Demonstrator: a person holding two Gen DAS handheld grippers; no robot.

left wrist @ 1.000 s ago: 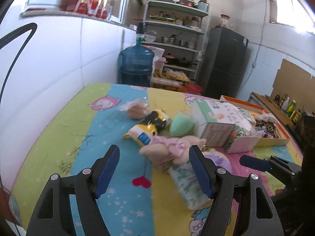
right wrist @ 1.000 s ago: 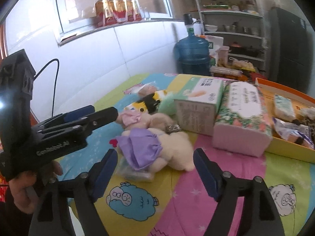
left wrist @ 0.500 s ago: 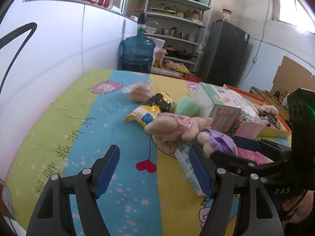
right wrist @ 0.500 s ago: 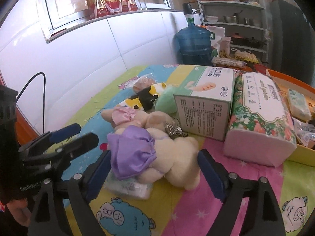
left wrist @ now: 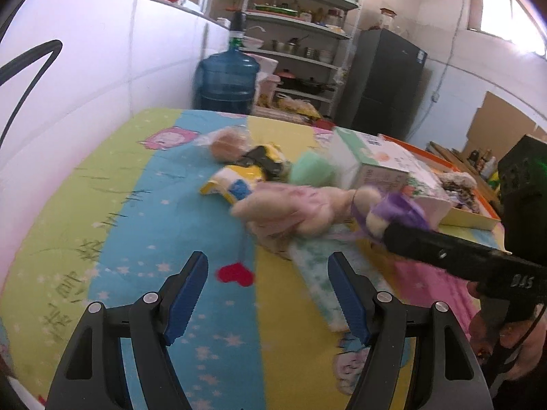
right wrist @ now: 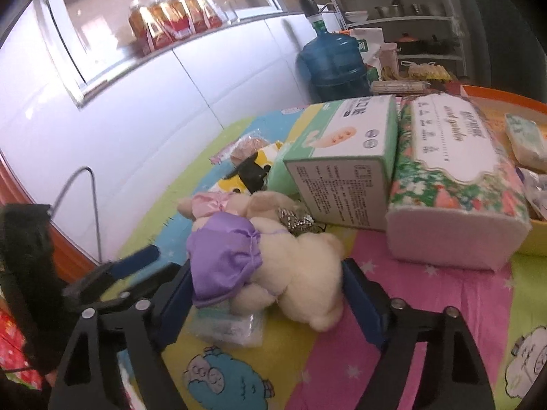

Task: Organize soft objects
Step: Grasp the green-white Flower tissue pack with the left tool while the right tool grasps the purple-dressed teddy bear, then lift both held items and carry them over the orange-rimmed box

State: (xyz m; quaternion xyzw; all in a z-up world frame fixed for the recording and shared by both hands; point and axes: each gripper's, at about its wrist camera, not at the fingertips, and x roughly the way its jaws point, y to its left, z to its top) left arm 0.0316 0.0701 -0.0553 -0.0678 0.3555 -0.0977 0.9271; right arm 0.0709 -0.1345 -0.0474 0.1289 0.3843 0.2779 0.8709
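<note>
A cream plush toy in a purple dress (right wrist: 290, 266) lies on the striped cartoon tablecloth (right wrist: 427, 307), partly on top of a small green-printed tissue pack (right wrist: 225, 324). Touching it on the far side lies a second plush toy in a pink dress (right wrist: 218, 205). The right gripper (right wrist: 263, 294) brackets the purple-dressed toy: both blue pads stand at the toy's flanks while the jaws are closing, and whether the pads already press on the plush cannot be told. In the left wrist view the same two toys appear blurred, with a black finger of the right gripper laid across the purple dress (left wrist: 400, 205).

The left gripper (left wrist: 266, 294) hangs above the tablecloth with its jaws wide apart and nothing between them; the tissue pack lies just beside its right-hand finger (left wrist: 345, 297).

Behind the toys lie a yellow snack packet (left wrist: 236, 177), a wrapped bun (left wrist: 225, 141) and a green sponge (left wrist: 311, 171). A white-and-green carton (right wrist: 345, 157) and a floral tissue pack (right wrist: 454, 177) stand side by side, touching. An orange-rimmed tray (right wrist: 506, 97) sits behind them. A blue water jug (left wrist: 227, 82) stands beyond the table.
</note>
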